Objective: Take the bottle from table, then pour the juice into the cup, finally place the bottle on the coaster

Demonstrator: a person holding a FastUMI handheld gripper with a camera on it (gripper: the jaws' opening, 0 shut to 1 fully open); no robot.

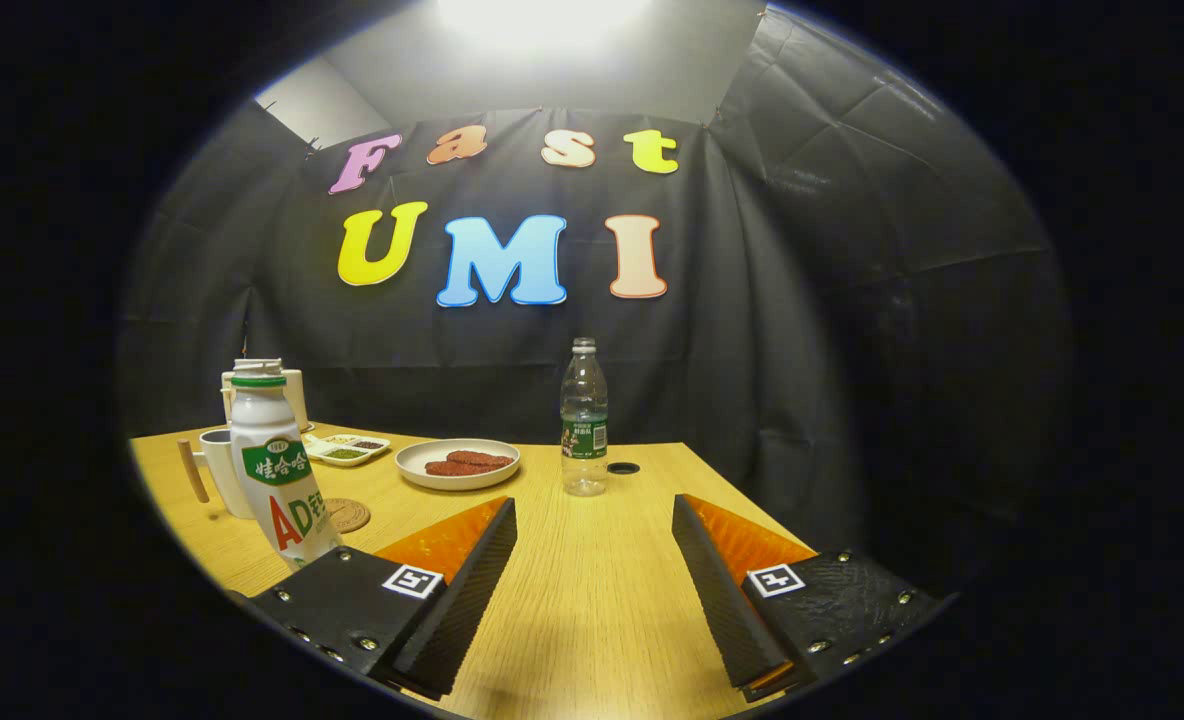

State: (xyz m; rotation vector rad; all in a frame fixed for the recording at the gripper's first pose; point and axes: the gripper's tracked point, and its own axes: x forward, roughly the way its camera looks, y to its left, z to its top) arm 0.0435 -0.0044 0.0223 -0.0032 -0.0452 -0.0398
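Note:
A white juice bottle (272, 470) with a green cap and green-and-red label stands upright on the wooden table (592, 580), just left of my left finger. Behind it sits a white cup (220, 470) with a wooden handle. A round cork coaster (345, 515) lies on the table to the right of the bottle's base, ahead of my left finger. My gripper (594, 515) hovers low over the table, open, with only bare tabletop between its fingers.
A clear water bottle (584, 420) stands beyond the fingers near the table's far edge, its black cap (623, 468) lying beside it. A white plate (458, 463) with reddish food and a small divided dish (347, 449) sit further back. A white jug (274, 385) stands behind the cup.

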